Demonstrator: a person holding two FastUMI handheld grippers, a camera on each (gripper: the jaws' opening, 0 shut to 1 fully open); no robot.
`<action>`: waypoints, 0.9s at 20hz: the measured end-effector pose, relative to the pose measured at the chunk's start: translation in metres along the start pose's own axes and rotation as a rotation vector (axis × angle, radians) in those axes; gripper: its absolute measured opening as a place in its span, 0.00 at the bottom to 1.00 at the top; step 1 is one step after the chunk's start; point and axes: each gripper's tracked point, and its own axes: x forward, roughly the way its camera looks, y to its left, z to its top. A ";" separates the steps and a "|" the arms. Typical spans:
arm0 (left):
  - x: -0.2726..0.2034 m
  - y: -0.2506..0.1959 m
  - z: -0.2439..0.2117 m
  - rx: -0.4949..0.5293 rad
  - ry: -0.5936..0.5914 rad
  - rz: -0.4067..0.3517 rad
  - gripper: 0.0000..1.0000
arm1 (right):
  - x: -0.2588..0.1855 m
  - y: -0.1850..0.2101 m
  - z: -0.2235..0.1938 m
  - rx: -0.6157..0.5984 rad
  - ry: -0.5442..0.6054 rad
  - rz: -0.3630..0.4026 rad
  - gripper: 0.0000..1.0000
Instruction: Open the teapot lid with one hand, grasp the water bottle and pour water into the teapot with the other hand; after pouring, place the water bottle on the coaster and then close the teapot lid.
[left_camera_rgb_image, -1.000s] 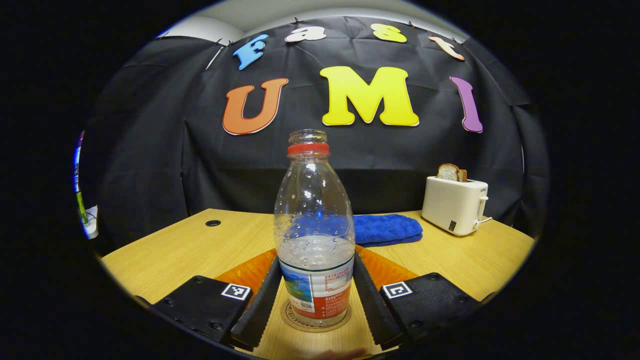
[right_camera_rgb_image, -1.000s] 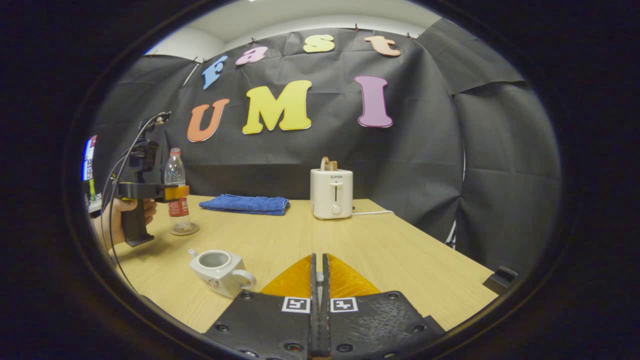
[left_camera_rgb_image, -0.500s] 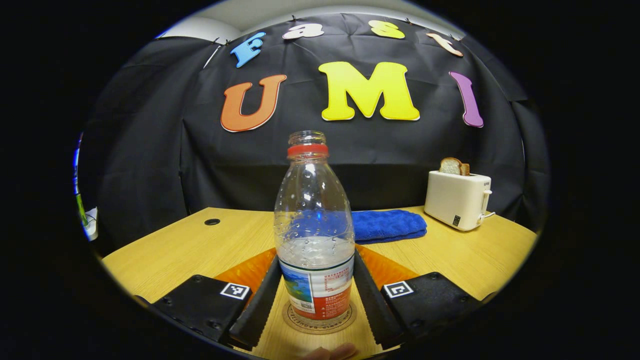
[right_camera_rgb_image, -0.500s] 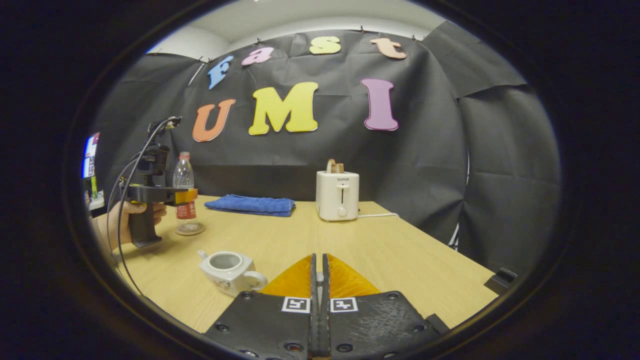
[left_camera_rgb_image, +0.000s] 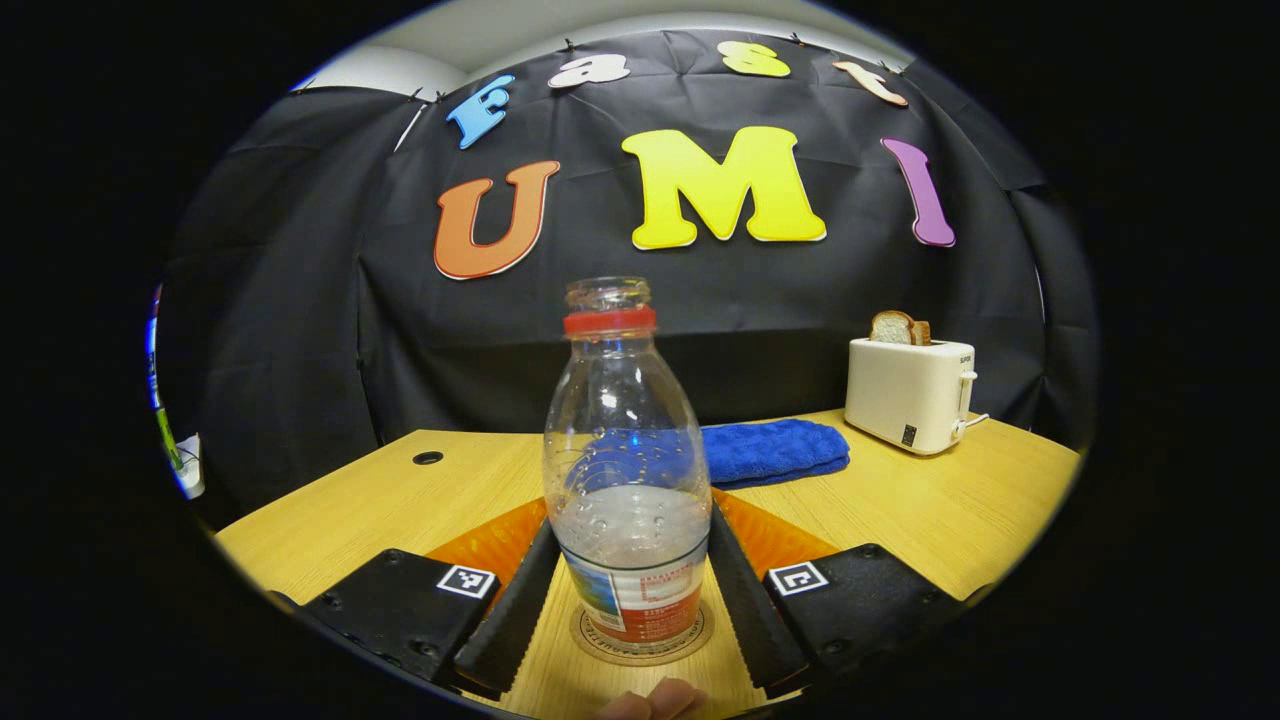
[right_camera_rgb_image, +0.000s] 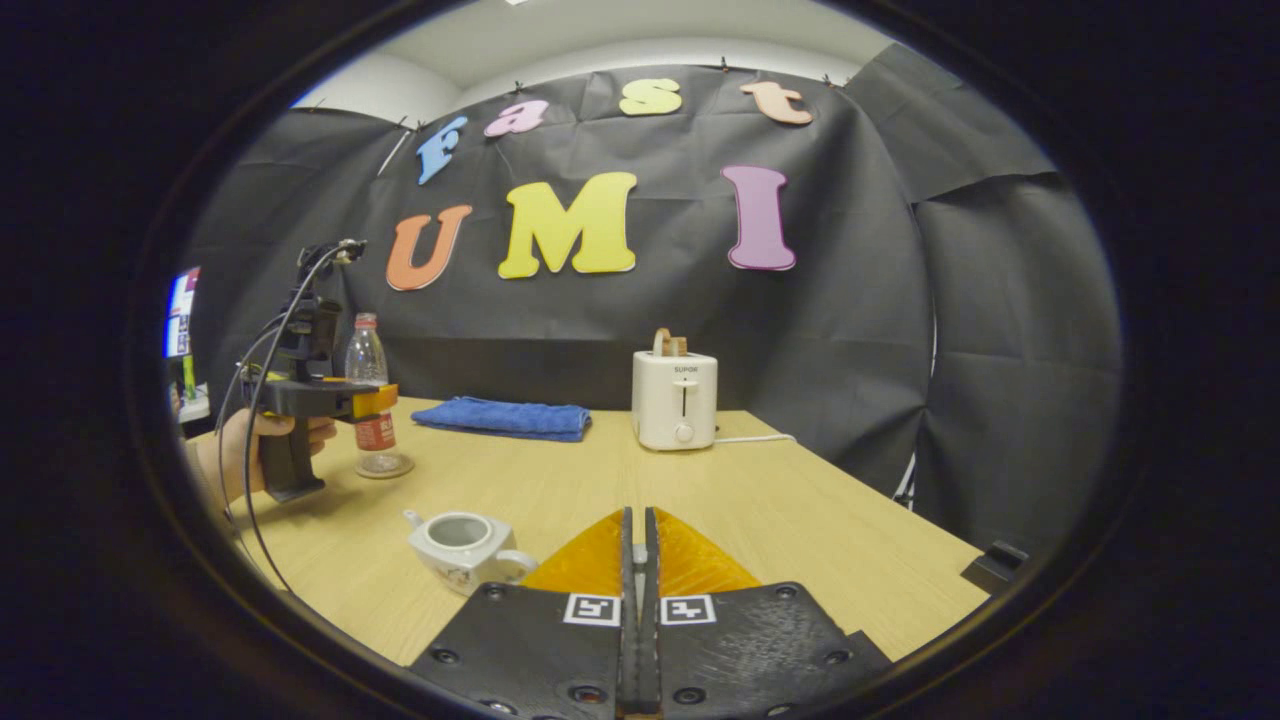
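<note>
A clear water bottle (left_camera_rgb_image: 627, 450) with no cap, about a third full, stands upright on a round coaster (left_camera_rgb_image: 645, 650). My left gripper (left_camera_rgb_image: 632, 520) is shut on it, one finger against each side at label height. From the right gripper view the bottle (right_camera_rgb_image: 368, 390) and the left gripper (right_camera_rgb_image: 375, 400) stand at the far left, held by a hand (right_camera_rgb_image: 240, 450). The white teapot (right_camera_rgb_image: 462, 545) sits open, without its lid, just left of my right gripper (right_camera_rgb_image: 637, 515). That gripper is shut, with a pale sliver of the teapot lid between its fingers.
A white toaster (right_camera_rgb_image: 675, 400) with bread in it stands at the back of the wooden table (right_camera_rgb_image: 800, 520). A folded blue cloth (right_camera_rgb_image: 505, 418) lies left of it. The table has a cable hole (left_camera_rgb_image: 427, 457) at its far left. Its right edge drops off near a black wall.
The bottle stays on the coaster between the left fingers and sits a little lower in that view. The right gripper has drifted, so the teapot now lies slightly nearer its fingers.
</note>
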 end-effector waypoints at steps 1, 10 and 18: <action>-0.001 -0.002 0.002 -0.001 -0.002 -0.010 0.85 | 0.000 0.000 0.000 0.001 0.000 -0.001 0.00; -0.017 -0.004 0.012 -0.005 -0.024 -0.029 0.90 | -0.009 -0.002 0.016 -0.003 -0.017 -0.017 0.00; -0.041 0.004 0.008 -0.036 -0.007 -0.050 0.90 | -0.026 0.010 0.042 -0.006 -0.067 -0.006 0.00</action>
